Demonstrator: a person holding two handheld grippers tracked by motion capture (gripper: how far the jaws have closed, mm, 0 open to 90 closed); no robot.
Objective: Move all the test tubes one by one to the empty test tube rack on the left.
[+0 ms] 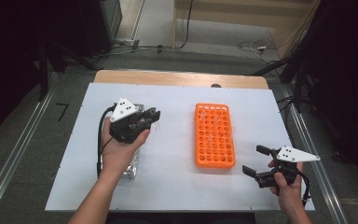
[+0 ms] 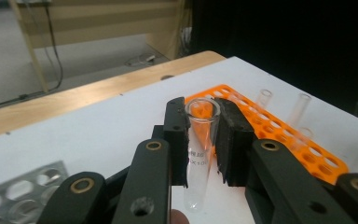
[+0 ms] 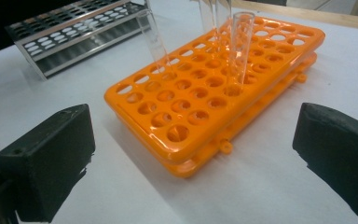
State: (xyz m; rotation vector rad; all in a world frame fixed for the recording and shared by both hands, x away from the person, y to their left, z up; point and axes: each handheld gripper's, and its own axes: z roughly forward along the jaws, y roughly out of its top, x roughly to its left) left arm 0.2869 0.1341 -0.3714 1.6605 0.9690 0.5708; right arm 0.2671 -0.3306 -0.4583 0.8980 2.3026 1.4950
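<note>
Left gripper (image 1: 153,116) clamped on a clear tube (image 2: 199,154), held upright above the white worktop (image 1: 168,158) left of the orange rack (image 1: 214,135), right gripper (image 1: 256,161) wide and empty near the rack's right corner, metal rack (image 3: 70,35) beyond.

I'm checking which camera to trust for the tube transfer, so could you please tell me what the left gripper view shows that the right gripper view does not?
The left gripper view alone shows the left gripper shut on a clear test tube, held upright between its pads, with printed text on the glass and the wooden table edge beyond.

The right gripper view alone shows the right gripper with jaws wide apart and nothing between them, low before the near corner of the rack.

Both share the orange rack with a few clear tubes standing in it, the metal rack and the white table surface.
</note>
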